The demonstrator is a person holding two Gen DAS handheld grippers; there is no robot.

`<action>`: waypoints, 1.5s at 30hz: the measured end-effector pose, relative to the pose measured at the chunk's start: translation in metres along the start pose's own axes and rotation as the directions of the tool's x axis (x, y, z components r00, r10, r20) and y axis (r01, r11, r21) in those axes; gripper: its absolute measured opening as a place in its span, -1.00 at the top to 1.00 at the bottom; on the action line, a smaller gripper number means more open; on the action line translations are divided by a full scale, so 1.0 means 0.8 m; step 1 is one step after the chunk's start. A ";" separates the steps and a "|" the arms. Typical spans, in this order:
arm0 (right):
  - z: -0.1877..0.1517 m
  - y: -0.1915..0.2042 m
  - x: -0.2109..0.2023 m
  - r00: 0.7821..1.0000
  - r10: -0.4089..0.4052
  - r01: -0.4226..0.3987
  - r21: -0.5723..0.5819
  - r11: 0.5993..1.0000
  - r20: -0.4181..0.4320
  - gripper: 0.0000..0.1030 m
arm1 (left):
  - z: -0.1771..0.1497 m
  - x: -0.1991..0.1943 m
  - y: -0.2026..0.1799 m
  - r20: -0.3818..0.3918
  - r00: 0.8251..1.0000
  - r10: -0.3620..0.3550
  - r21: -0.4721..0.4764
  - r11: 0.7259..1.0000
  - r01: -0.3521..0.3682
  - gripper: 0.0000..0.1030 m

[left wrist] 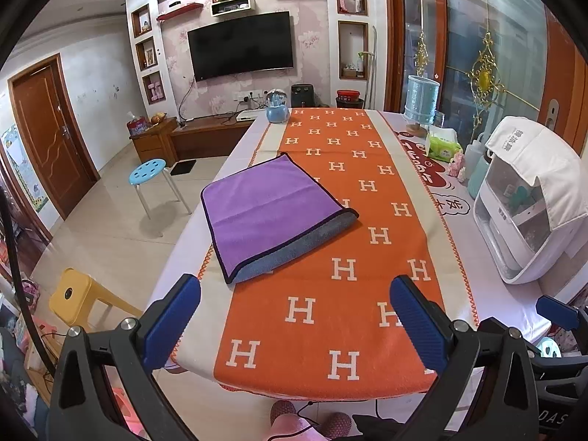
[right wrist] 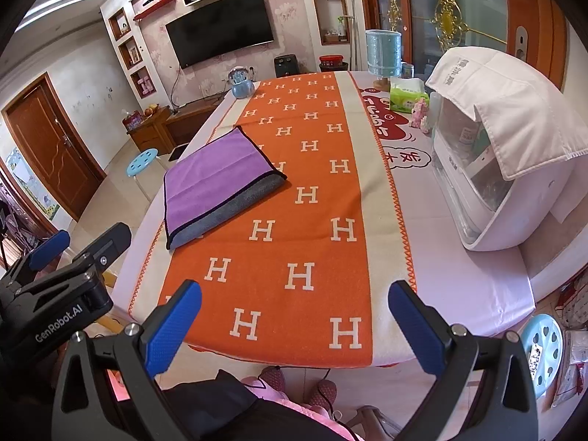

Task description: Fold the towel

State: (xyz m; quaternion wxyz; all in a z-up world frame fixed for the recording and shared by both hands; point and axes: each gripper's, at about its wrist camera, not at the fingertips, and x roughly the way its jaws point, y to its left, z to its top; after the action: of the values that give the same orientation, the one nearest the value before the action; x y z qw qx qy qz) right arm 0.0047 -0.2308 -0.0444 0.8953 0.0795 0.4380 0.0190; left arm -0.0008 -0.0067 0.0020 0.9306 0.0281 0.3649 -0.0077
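Note:
A purple towel [left wrist: 268, 209] with a dark hem and grey underside lies folded flat on the left part of the orange H-patterned runner [left wrist: 341, 294]; it also shows in the right wrist view [right wrist: 217, 187]. My left gripper [left wrist: 294, 316] is open and empty, held back above the table's near edge, short of the towel. My right gripper [right wrist: 294, 319] is open and empty, also back at the near edge, to the right of the towel. The left gripper's body [right wrist: 55, 283] shows at the left in the right wrist view.
A white appliance under a white cloth [left wrist: 529, 198] stands at the table's right side, with a tissue pack [left wrist: 443, 145], bottles and a blue lamp [left wrist: 422, 99] behind it. A blue jar [left wrist: 277, 110] sits at the far end. Stools [left wrist: 150, 174] stand on the floor to the left.

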 end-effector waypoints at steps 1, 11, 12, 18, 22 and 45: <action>0.000 0.000 0.000 1.000 0.000 0.000 0.000 1.000 0.000 -0.98 | 0.000 0.000 0.000 0.000 1.000 0.000 0.001 1.000 0.000 -0.99; 0.003 0.000 0.009 1.000 -0.020 0.020 -0.003 1.000 -0.016 -0.98 | -0.003 0.007 0.002 -0.009 1.000 -0.003 0.001 1.000 0.003 -0.99; 0.004 0.001 0.010 1.000 -0.023 0.023 -0.003 1.000 -0.020 -0.98 | -0.003 0.007 0.002 -0.010 1.000 -0.005 0.000 1.000 0.005 -0.99; 0.009 0.006 0.014 0.999 -0.037 0.037 -0.003 0.999 -0.031 -0.98 | 0.001 0.024 0.017 -0.028 0.999 -0.021 -0.008 1.000 0.021 -0.99; 0.015 0.014 0.022 0.998 -0.055 0.055 0.000 0.998 -0.040 -0.98 | 0.006 0.036 0.027 -0.036 0.999 -0.035 -0.008 0.999 0.034 -0.99; 0.052 0.069 0.054 0.985 -0.168 0.172 0.159 0.972 -0.040 -0.97 | 0.067 0.111 0.104 -0.093 0.978 -0.189 0.063 0.979 0.195 -0.99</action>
State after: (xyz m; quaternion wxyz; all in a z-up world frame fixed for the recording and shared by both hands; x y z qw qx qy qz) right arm 0.0658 -0.1768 -0.0439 0.8783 0.1139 0.4551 -0.0924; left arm 0.1036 0.0737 -0.0150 0.9073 0.0265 0.4053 -0.1093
